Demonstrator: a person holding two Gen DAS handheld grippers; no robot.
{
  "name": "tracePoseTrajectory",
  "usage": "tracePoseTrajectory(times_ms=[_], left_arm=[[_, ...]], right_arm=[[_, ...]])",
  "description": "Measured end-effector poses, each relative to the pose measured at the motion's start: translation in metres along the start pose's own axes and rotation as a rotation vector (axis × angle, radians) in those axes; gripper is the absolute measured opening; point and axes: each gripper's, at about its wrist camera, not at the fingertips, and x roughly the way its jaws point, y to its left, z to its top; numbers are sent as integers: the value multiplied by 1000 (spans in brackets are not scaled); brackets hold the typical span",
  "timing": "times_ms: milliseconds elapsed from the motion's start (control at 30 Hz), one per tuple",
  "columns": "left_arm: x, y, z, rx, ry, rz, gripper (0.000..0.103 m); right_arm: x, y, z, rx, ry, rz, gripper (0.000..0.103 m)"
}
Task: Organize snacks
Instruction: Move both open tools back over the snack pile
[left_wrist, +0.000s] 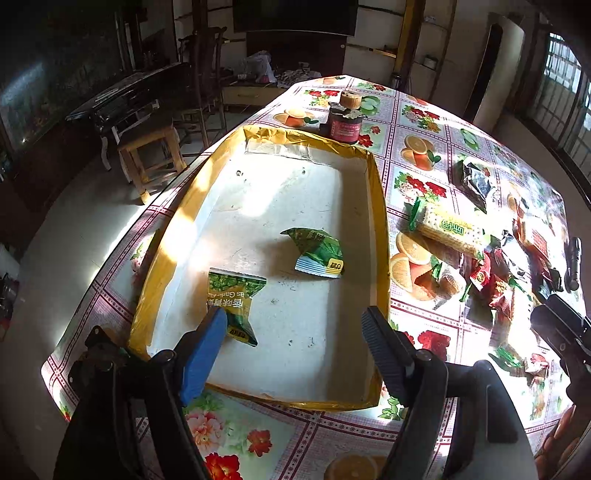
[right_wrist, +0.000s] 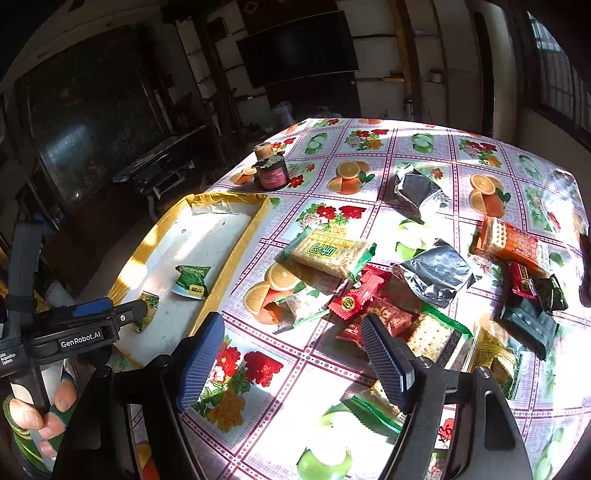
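Both the left gripper (left_wrist: 295, 326) and right gripper (right_wrist: 291, 341) are holding their fingers open and empty, two green packets (left_wrist: 317, 253) are lying in the yellow box (left_wrist: 380, 221).

A shallow white cardboard tray with yellow-taped rim (left_wrist: 378, 206) holds two small green snack packets (left_wrist: 319, 253), lying flat and apart. Beside it on the tablecloth, a loose heap of red, green, orange and silver-wrapped snacks (right_wrist: 373, 291) lies scattered.
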Motion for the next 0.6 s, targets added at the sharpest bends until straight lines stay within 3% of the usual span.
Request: tracePoseTrajectory(times_ms=[267, 600], left_arm=[[-16, -48, -13, 89, -5, -47, 77], [-35, -72, -28, 123, -27, -46, 79]], right_arm=[[-33, -32, -21, 18, -17, -148, 85], [-68, -42, -35, 15, -55, -273, 92]])
